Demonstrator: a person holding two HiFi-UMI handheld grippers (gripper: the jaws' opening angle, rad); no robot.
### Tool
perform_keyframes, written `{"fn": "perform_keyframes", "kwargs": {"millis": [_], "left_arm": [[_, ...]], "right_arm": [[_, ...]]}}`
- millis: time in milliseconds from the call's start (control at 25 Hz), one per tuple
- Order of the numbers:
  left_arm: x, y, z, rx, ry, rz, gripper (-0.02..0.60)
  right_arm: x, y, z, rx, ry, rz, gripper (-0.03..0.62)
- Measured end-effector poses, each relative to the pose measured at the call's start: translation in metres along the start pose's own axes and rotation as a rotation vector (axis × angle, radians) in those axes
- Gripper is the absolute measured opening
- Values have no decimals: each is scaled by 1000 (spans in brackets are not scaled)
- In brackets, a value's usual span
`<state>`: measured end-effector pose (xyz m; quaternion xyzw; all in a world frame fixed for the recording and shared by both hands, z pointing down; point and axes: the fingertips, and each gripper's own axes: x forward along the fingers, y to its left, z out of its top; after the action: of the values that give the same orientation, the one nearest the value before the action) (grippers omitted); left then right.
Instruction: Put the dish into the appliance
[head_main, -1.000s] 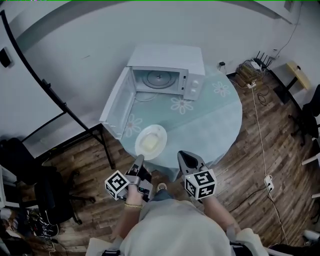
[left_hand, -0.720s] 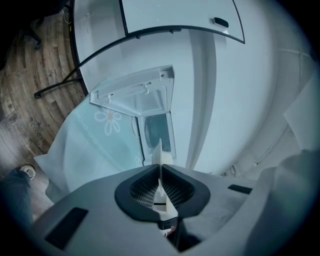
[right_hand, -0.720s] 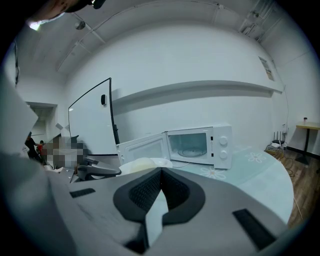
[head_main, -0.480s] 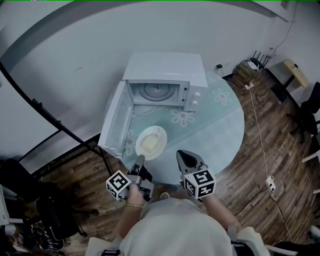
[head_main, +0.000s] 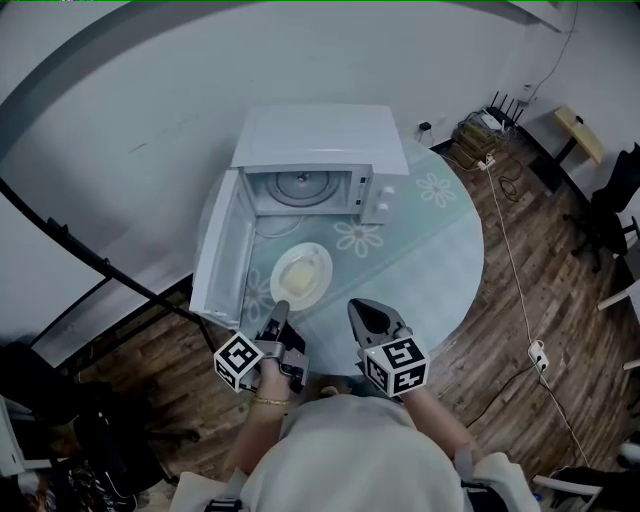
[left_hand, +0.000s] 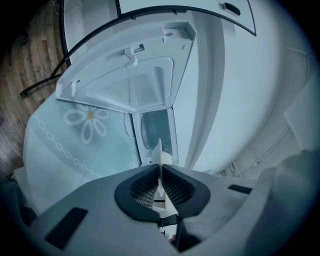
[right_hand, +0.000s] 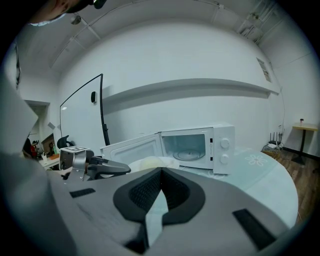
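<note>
**Round table, microwave open: dish gripped, not yet loaded**

Wooden floor (head_main: 520, 330) surrounds a round table (head_main: 440, 250) under a pale flowered cloth. A white microwave (head_main: 320, 140) stands at the table's far side. Its door (head_main: 220, 260) is swung fully out to the left, and the turntable (head_main: 300, 187) is bare.

The dish (head_main: 300, 272), a pale plate with a yellowish portion on it, lies between the person and the microwave mouth, just beside the open door and outside the cavity. Whether it rests on the cloth or hangs just above it cannot be told.

The left gripper (head_main: 281, 310) is clamped on the near rim of the dish. Its own view shows the rim edge-on, pinched between the ribbed pads. That gripper is rolled onto its side, marker cube outward, so one jaw sits over the rim and the other under it. This looks meant to hold the plate flat. It points nearly level toward the cavity.

The right gripper (head_main: 366, 315) is closed with nothing between its jaws. It sits beside the left one near the table edge, angled slightly down and apart from the dish.

Judgement: loading is not yet done. The path ahead looks clear, though a one-sided rim grip risks the plate tipping.
</note>
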<state>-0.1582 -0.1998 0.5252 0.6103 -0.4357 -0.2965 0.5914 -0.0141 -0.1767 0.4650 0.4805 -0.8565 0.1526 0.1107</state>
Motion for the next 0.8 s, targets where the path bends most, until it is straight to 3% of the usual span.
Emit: {"fn": "perform_keyframes", "kwargs": {"millis": [320,800], "left_arm": [[36,-1,-4,-11,-5,-1,29],[113,9,25,-18,-75,14,29]], "right_arm": [[0,-23,-2,18,19,-14,6],[60,-61,14,10,42,81,6]]}}
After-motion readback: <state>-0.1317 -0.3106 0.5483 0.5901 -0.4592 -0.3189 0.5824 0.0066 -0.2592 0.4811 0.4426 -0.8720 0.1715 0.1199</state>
